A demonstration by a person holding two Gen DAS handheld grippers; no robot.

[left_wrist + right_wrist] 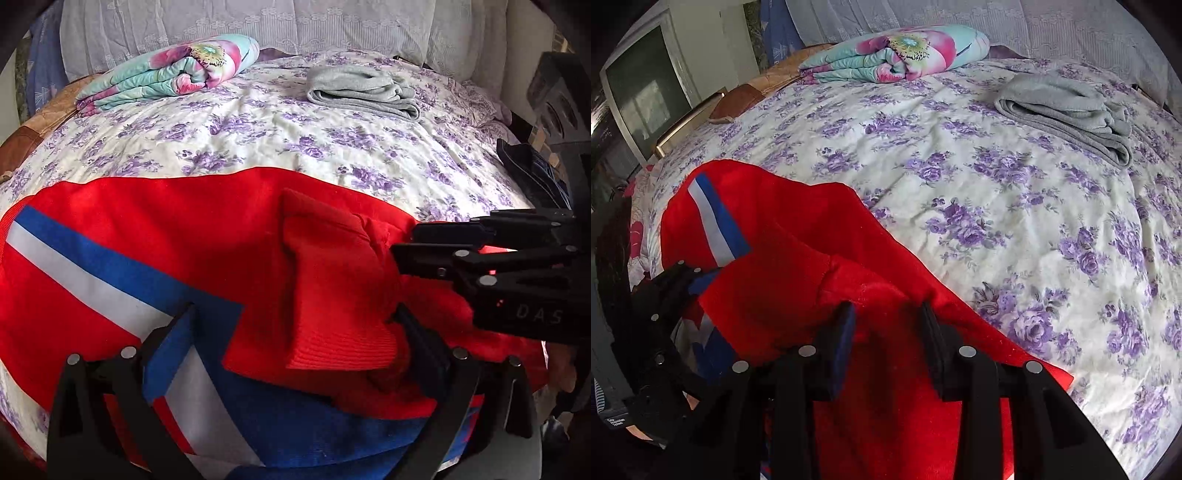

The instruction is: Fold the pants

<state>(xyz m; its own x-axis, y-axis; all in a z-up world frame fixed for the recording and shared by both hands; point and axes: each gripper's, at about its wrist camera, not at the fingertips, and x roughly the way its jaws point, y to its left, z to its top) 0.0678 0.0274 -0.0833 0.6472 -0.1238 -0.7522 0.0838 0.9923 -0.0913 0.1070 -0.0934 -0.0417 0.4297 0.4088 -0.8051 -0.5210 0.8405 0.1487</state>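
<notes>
Now, the bed (1015, 206) fills the room — cream sheet with purple flowers, lace-covered cushions along its far edge. Left of the bed stands an old television (642, 92). On the bed's far left lies a folded floral quilt (897, 55), on its far right folded grey pants (1067, 110), the two well apart. At the bed's near edge sprawl the red pants (184, 221), blue and white stripes showing, ribbed cuff turned over on top. Left gripper (295, 325) — jaws wide apart, red cloth lying between, pads not pressing. Right gripper (888, 321) — jaws parted too, red fabric between them, unclamped.
</notes>
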